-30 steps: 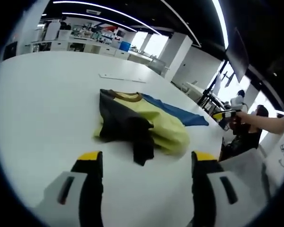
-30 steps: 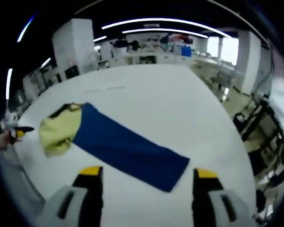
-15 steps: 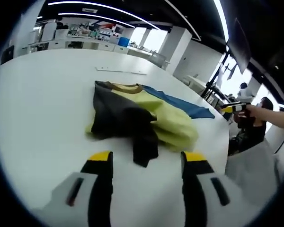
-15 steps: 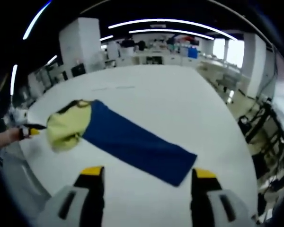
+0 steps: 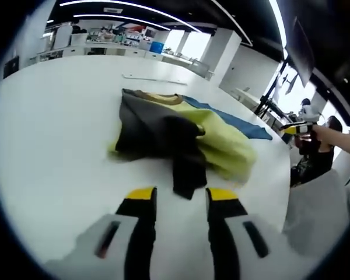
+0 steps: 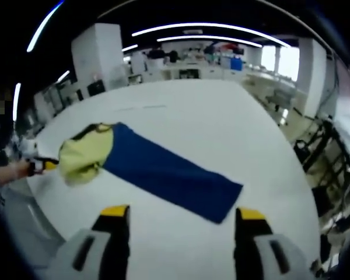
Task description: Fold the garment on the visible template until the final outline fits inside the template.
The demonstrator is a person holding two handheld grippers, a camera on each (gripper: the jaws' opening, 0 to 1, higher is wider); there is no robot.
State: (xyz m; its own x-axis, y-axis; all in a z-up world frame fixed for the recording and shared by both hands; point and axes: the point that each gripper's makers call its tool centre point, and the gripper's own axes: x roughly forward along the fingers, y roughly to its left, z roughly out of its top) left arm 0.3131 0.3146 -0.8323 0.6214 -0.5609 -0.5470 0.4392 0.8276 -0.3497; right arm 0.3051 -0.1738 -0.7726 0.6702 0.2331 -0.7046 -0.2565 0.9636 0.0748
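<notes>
A crumpled garment, yellow-green with dark grey parts and a tan collar, lies on the white table, partly over one end of a flat blue rectangular sheet. A dark sleeve end points toward my left gripper. Its jaws stand a narrow gap apart just short of that sleeve, holding nothing. In the right gripper view the blue sheet runs slantwise, with the garment bunched at its far left end. My right gripper hangs wide open near the sheet's near end. The right gripper also shows at the right, and the left gripper at the left.
A thin pale strip lies on the table beyond the garment. The table edge drops off at the right, where a person stands. Black stands sit past the table's right side. Desks and shelves fill the background.
My left gripper's jaws have narrowed from wide to a small gap and it has moved closer to the dark sleeve end. The right gripper stays open and has barely moved.
</notes>
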